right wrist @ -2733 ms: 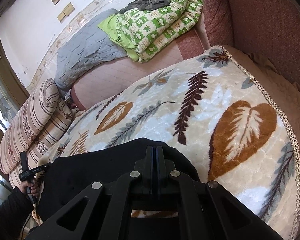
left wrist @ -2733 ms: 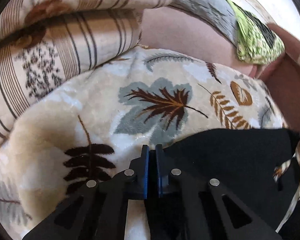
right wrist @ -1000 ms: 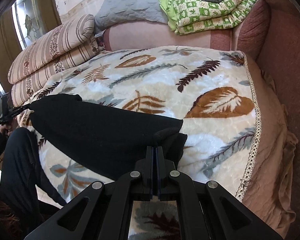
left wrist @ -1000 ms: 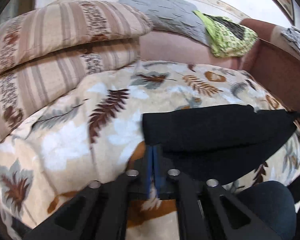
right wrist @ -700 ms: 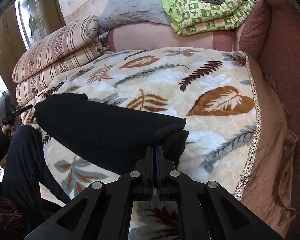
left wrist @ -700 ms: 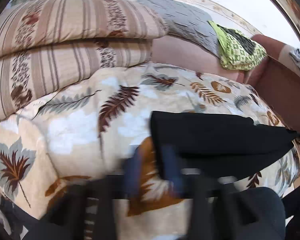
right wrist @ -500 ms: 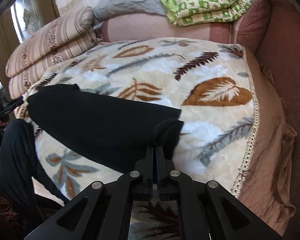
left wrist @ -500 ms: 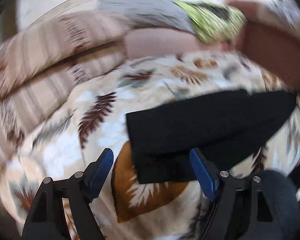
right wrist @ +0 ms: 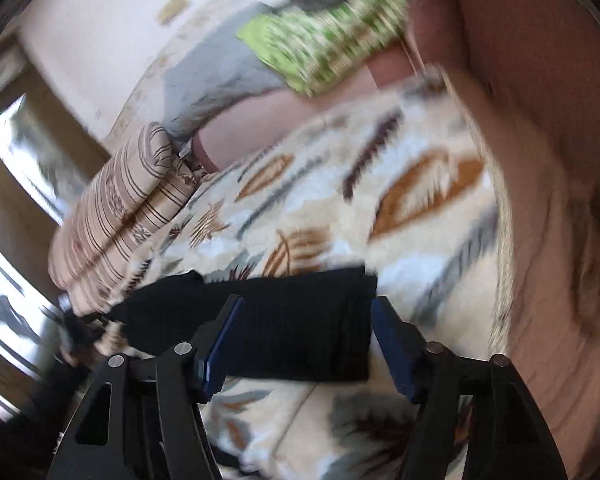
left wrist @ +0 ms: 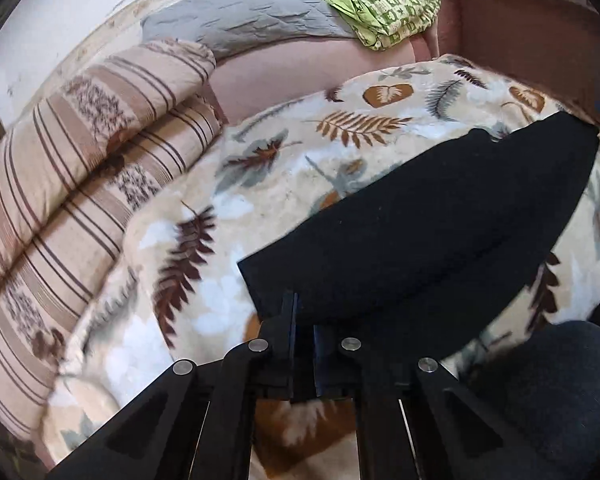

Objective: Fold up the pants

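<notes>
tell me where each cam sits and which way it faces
Left wrist: on the left gripper, aimed down along the black pants on the leaf blanket; jaws shut at the pants' near corner; a dark-clothed knee shows.
Right wrist: on the right gripper, blurred, over the pants' other end; jaws just opened.
Shared: pants, blanket, striped pillows, green quilt.

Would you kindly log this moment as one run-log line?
step: fold pants | left gripper: jaws just closed on black pants edge | right gripper: jaws just opening, not gripping | surface: leaf-print blanket
</notes>
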Available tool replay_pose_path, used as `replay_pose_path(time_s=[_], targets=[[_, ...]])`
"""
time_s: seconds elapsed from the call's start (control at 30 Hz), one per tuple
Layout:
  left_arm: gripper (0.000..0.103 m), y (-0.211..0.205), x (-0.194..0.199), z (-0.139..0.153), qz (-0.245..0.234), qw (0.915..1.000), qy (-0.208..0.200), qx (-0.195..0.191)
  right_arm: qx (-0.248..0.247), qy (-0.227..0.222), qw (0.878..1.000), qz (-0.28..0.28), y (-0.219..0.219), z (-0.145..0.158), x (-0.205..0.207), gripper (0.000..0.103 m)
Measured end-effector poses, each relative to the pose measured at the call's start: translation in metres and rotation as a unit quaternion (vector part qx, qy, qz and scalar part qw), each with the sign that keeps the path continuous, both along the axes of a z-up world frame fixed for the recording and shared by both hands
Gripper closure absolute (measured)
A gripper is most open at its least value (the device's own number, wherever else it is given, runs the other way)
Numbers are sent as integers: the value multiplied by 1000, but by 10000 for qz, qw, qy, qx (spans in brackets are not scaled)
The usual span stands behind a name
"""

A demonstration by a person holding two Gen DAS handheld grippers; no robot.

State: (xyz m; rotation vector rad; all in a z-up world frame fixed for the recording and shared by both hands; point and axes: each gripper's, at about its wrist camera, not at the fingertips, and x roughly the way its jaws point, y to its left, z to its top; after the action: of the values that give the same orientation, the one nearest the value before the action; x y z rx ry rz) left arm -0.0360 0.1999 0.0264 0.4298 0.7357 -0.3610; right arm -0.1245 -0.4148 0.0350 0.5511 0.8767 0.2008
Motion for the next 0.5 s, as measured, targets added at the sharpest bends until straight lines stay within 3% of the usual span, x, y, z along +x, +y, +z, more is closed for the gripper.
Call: replay_pose_path(time_s=[0.13, 0.37, 0.43, 0.47, 0.5], targets=[[98, 2, -9, -8, 39, 10000, -21, 12, 338, 796, 9962, 106, 2, -29, 6, 57], [99, 5, -11, -7, 109, 9998, 1, -152, 87, 1182, 9925, 285, 15, -52, 20, 67], [99, 5, -13, -8, 96, 9999, -2, -121, -19, 1282, 9910, 379, 19, -58, 25, 80], [99, 7, -14, -8, 102, 9999, -16, -136, -71, 1258, 9911, 440, 22, -58, 26, 98], [99, 8, -16, -7, 107, 9998, -42, -150, -107, 1175, 9919, 466, 23, -56, 27, 99]])
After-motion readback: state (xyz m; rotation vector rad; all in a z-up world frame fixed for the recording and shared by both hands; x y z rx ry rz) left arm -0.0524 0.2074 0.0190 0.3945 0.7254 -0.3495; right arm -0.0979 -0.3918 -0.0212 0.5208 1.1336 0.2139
